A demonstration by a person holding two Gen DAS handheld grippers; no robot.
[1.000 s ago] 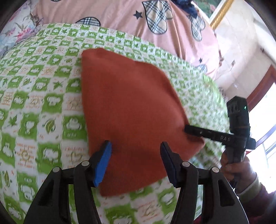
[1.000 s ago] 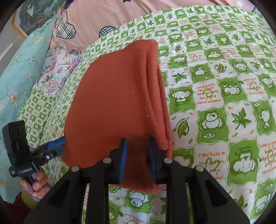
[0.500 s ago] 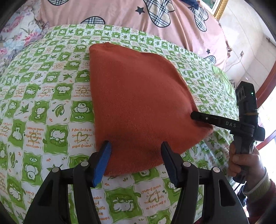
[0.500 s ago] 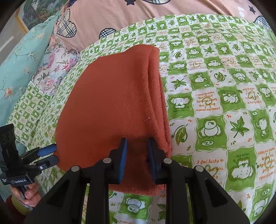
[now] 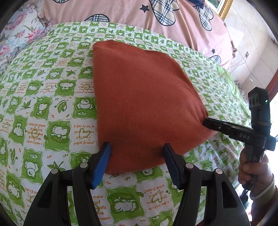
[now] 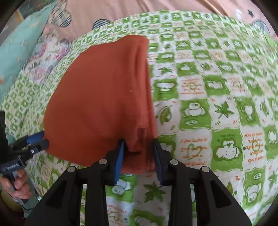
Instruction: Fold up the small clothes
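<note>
Both jaws are standing apart: the left gripper point(image 5: 137, 156) and right gripper point(image 6: 139, 153) are each straddling a near corner of one folded rust-orange knit garment point(image 5: 142, 104), lying on the green-and-white checked bedsheet point(image 5: 52, 107); one pink heart-print quilt point(image 5: 121, 10) is lying beyond.

One folded orange cloth point(image 5: 144, 104) lies on one green checked sheet point(image 5: 52, 104), with two grippers nearby.

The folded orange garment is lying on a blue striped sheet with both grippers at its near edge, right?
Not quite. The sheet is green and white checked with cartoon animals, not blue striped, as the left wrist view shows. The folded orange garment does lie on it, with the left gripper and right gripper at its near edge.
</note>
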